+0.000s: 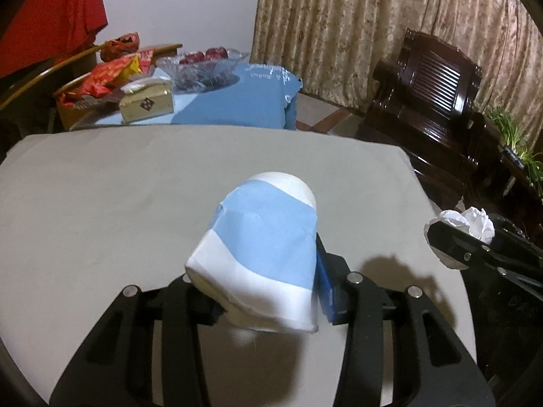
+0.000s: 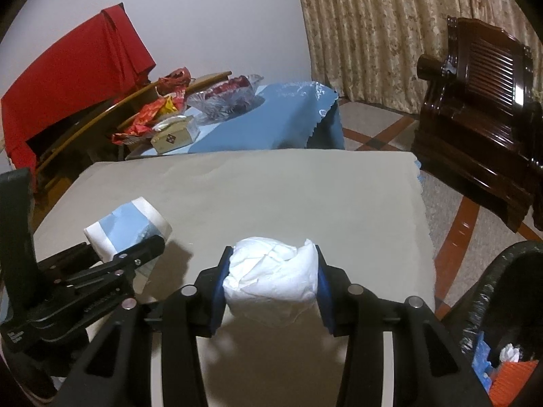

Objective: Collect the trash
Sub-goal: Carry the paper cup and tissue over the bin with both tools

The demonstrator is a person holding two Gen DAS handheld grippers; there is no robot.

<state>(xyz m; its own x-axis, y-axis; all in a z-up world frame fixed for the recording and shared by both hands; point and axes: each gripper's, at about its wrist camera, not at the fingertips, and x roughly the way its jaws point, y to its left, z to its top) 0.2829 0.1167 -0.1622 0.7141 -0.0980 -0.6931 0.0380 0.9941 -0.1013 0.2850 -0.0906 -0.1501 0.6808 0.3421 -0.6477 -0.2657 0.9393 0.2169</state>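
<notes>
done: left gripper grasps the paper cup, right gripper grasps the tissue ball | table looks free of trash | left: drop both in the bin

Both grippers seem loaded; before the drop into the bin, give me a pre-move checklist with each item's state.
1. Left gripper clamped on the blue-and-white paper cup: ok.
2. Right gripper clamped on the crumpled white tissue: ok.
3. Both items lifted off the grey table, shadows beneath: ok.
4. Black-lined trash bin in view at the right, mouth open: ok.
5. Room left in the bin: cannot tell, only a corner shows.
6. No other trash on the grey table: ok for the part visible.
</notes>
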